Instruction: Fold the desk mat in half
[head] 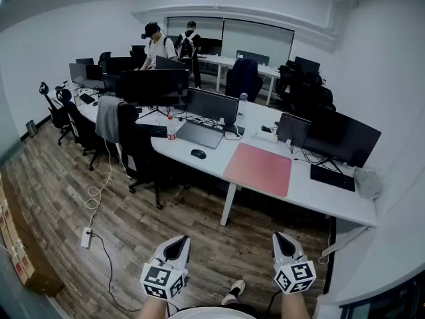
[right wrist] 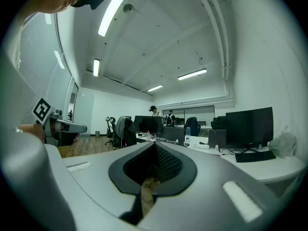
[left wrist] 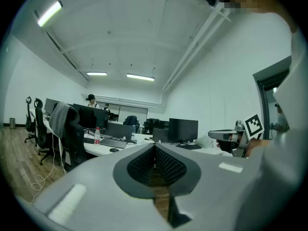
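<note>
A pink desk mat (head: 259, 169) lies flat on the white desk (head: 312, 191), in front of a dark monitor. Both grippers hang low near my body, well short of the desk, above the wooden floor. My left gripper (head: 174, 246) is shut with nothing in it; in its own view the jaws meet at the tip (left wrist: 155, 146). My right gripper (head: 281, 239) is also shut and empty, and its tip (right wrist: 155, 145) points toward the desks. Each gripper shows in the other's view, the right gripper (left wrist: 240, 138) at the right and the left gripper (right wrist: 60, 127) at the left.
On the desk stand monitors (head: 342, 137), a laptop (head: 199, 134), a mouse (head: 198, 154), a keyboard (head: 332, 177) and a bottle (head: 171, 128). Office chairs (head: 136, 148) line the desk's left side. Two people (head: 159, 45) stand at the back. A cable and power strip (head: 87, 236) lie on the floor.
</note>
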The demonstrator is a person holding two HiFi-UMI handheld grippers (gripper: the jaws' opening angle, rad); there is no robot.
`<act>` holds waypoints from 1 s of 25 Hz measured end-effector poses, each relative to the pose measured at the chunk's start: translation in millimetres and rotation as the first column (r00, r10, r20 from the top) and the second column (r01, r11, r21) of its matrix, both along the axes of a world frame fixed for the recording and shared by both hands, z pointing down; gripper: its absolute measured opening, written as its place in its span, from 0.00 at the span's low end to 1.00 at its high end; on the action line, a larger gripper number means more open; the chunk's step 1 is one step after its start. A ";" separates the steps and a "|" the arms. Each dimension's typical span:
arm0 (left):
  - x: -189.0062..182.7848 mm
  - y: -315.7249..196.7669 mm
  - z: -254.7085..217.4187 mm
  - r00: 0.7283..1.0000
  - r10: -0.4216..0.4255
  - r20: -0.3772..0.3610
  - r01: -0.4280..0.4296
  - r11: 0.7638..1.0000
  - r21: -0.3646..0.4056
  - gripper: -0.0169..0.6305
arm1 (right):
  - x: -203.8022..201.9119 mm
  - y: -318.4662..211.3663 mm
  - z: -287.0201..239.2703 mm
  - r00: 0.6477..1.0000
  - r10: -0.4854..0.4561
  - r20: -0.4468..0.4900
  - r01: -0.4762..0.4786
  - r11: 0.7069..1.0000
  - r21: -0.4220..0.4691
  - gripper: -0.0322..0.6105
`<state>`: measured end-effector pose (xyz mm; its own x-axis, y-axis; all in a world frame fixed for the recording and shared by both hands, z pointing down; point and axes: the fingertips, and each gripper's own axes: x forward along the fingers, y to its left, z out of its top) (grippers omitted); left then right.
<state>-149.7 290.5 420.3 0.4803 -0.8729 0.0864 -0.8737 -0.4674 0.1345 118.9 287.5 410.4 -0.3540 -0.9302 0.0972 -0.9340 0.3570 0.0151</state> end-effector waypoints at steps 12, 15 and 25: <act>17.2 4.9 -4.2 1.000 0.023 -0.002 -0.023 1.000 -0.005 0.03 | 14.3 6.0 -4.8 1.000 0.010 -0.004 -0.010 1.000 0.001 0.08; 20.6 6.2 -4.8 0.999 0.032 -0.003 -0.032 0.999 0.001 0.03 | 17.4 8.2 -5.6 1.000 0.018 -0.005 -0.017 1.000 0.004 0.07; 19.9 12.3 2.6 0.998 0.065 -0.015 -0.065 0.998 -0.002 0.03 | 22.0 9.5 2.1 0.996 0.045 0.079 -0.043 0.999 -0.026 0.08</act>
<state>-129.7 302.8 422.9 0.5375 -0.8394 0.0812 -0.8392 -0.5230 0.1488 140.9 297.0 412.5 -0.3203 -0.9427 0.0935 -0.9467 0.3150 -0.0678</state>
